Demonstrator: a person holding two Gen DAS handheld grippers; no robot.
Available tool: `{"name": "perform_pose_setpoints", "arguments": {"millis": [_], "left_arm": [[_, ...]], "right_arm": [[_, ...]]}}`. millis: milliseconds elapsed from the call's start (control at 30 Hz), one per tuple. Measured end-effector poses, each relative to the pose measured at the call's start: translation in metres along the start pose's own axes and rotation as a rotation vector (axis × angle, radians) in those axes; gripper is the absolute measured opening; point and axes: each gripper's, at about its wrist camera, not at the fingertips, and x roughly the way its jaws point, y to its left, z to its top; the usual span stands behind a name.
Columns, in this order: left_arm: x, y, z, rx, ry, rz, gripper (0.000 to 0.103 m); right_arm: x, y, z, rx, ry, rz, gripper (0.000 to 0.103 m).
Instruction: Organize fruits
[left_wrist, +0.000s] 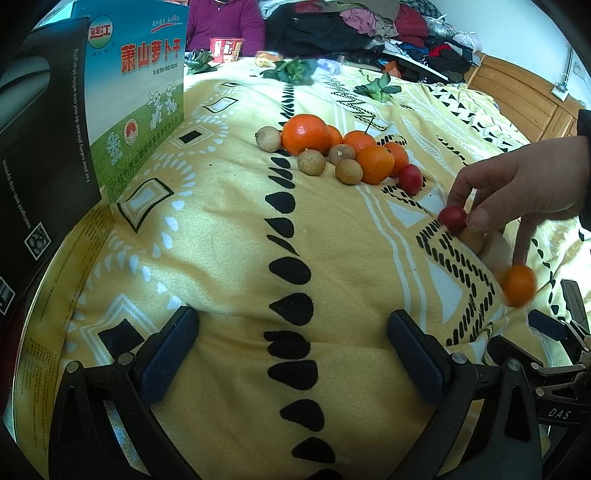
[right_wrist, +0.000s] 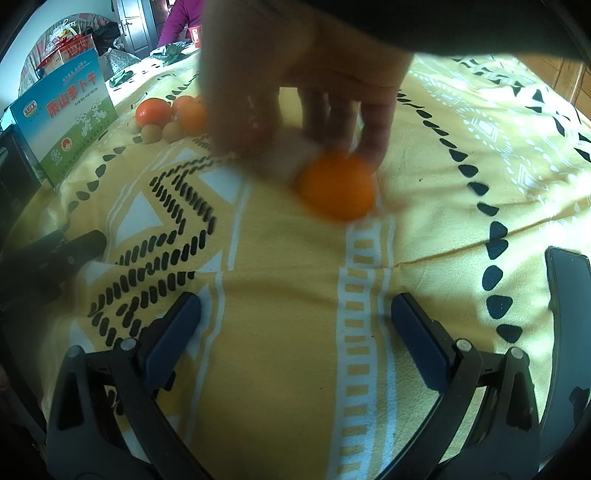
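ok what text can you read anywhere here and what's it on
"萧山萝卜干" and logo "钱江": blue-green box.
"For your safety,please do not use while charging": black box; its other print is too small.
"DAS": black gear at lower right.
Red cup: print too small.
Yellow sheet at left edge: print too small.

The left claw (left_wrist: 293, 354) rests low with its jaws spread wide, nothing between them. The right claw (right_wrist: 295, 341) likewise sits with jaws wide apart and bare. A bare hand (left_wrist: 524, 184) reaches in ahead, fingers (left_wrist: 480, 218) curled downward, pinching.
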Motion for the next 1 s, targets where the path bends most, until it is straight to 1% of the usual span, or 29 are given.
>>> {"name": "perform_pose_setpoints", "arguments": {"millis": [1000], "left_arm": [[-0.0029, 0.0003, -0.0002, -0.016, -0.007, -0.019, 0.103]], "right_arm": [[-0.0004, 0.0, 0.0002, 0.0, 0.0, 0.0, 0.103]]}}
